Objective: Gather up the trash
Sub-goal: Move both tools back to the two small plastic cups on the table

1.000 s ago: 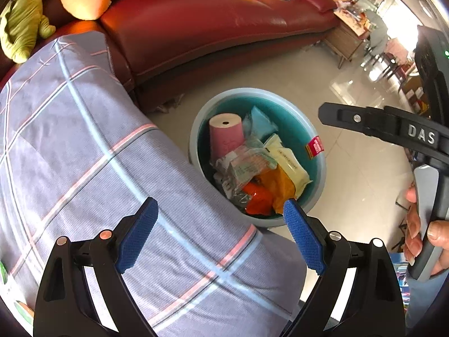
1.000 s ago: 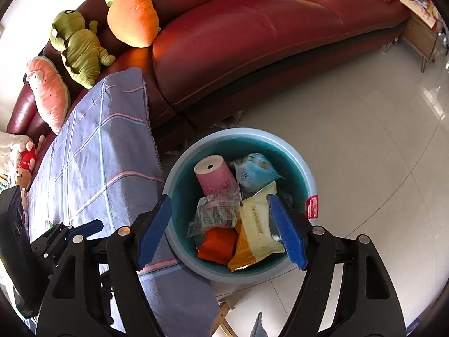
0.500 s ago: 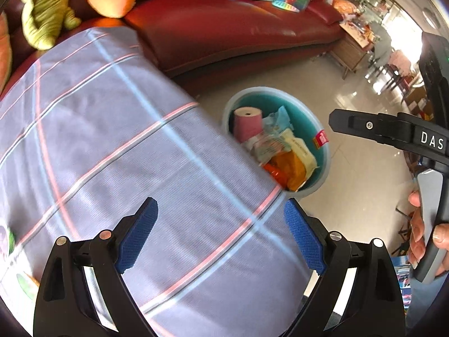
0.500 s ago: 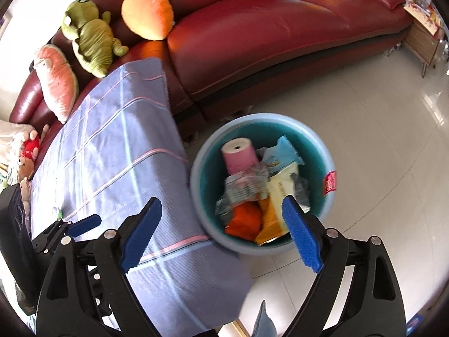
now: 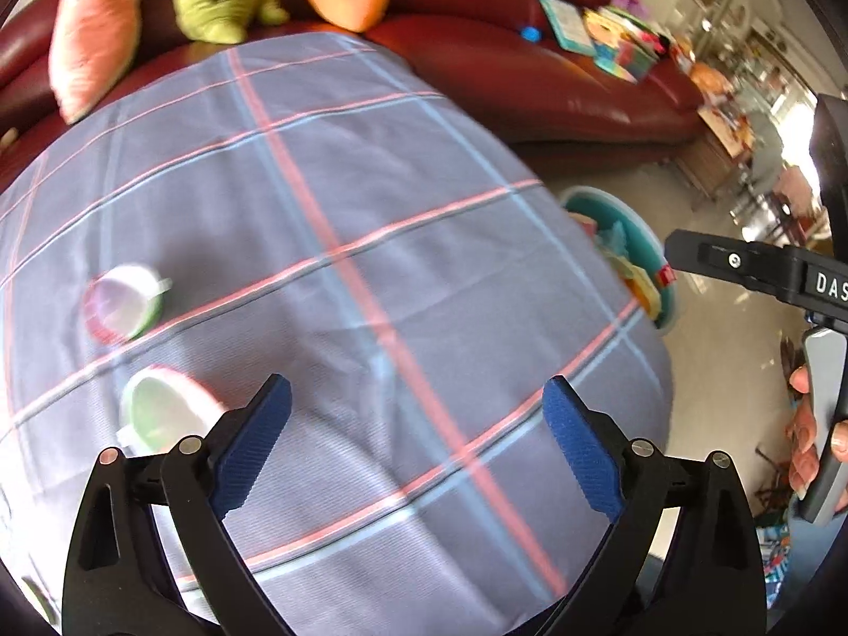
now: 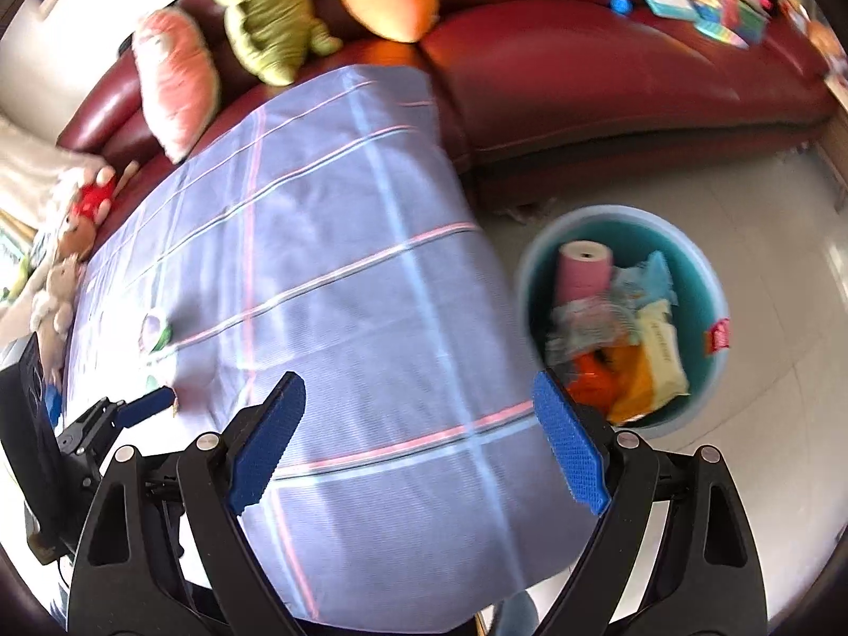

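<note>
Plaid-clothed surface [image 5: 371, 265] with two cups [image 5: 124, 310] left at 9 o'clock; teal bin [image 6: 710, 286] at 3 o'clock already holds wrappers; left gripper [image 5: 418, 442] and right gripper [image 6: 418, 445] jaws released, empty.

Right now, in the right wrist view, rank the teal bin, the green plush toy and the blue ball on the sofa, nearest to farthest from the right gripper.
1. Teal bin, on the floor, right of the right gripper.
2. Green plush toy, on the sofa behind the table.
3. Blue ball, far along the sofa seat.
</note>
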The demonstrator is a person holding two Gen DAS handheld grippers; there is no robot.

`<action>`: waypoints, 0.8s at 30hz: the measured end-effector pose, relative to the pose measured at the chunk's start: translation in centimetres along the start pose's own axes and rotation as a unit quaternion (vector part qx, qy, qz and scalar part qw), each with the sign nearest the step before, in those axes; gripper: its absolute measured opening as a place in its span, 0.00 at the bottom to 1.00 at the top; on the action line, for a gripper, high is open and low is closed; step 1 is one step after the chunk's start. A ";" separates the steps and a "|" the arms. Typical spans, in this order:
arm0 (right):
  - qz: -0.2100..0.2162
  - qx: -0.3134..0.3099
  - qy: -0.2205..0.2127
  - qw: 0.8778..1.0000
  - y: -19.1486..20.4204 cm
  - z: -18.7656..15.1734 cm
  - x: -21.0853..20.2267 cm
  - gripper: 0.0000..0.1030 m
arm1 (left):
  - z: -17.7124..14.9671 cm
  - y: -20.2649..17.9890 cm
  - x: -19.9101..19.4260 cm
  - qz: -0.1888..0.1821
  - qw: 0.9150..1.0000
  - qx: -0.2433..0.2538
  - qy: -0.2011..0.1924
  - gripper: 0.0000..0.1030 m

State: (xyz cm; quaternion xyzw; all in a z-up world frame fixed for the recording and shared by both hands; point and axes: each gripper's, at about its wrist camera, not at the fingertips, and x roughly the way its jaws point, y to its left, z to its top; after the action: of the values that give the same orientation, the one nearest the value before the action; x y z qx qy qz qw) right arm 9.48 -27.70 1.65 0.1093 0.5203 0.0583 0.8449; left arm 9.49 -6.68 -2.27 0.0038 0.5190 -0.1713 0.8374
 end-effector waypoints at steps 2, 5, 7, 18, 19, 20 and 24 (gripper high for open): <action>0.005 -0.013 0.004 1.000 1.8 -0.3 0.3 0.81 | -0.9 2.2 -0.9 0.008 1.000 -0.015 -0.006 0.93; 0.010 -0.028 0.011 0.999 4.3 -0.8 0.9 0.81 | -2.2 4.9 -2.1 0.017 0.999 -0.031 -0.011 0.94; 0.014 -0.041 0.017 0.999 6.2 -1.2 1.3 0.81 | -3.0 6.5 -2.7 0.024 0.999 -0.036 -0.014 0.94; 0.025 -0.122 0.069 0.990 16.3 -3.4 5.5 0.81 | -7.6 15.5 -5.1 0.055 0.994 -0.095 -0.027 0.96; 0.024 -0.129 0.073 0.989 17.0 -3.5 5.8 0.81 | -7.8 16.3 -5.3 0.060 0.993 -0.101 -0.030 0.96; 0.025 -0.136 0.078 0.987 17.8 -3.7 6.2 0.81 | -8.1 17.2 -5.4 0.063 0.992 -0.108 -0.032 0.96; 0.024 -0.168 0.094 0.981 21.0 -4.4 7.9 0.81 | -9.0 20.3 -5.9 0.069 0.988 -0.136 -0.035 0.96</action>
State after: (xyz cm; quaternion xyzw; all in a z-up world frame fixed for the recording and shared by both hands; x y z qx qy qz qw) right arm 9.43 -5.17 -1.91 -0.0277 0.5777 0.1754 0.7967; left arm 5.20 15.78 -4.74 -0.0801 0.5067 -0.0407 0.8574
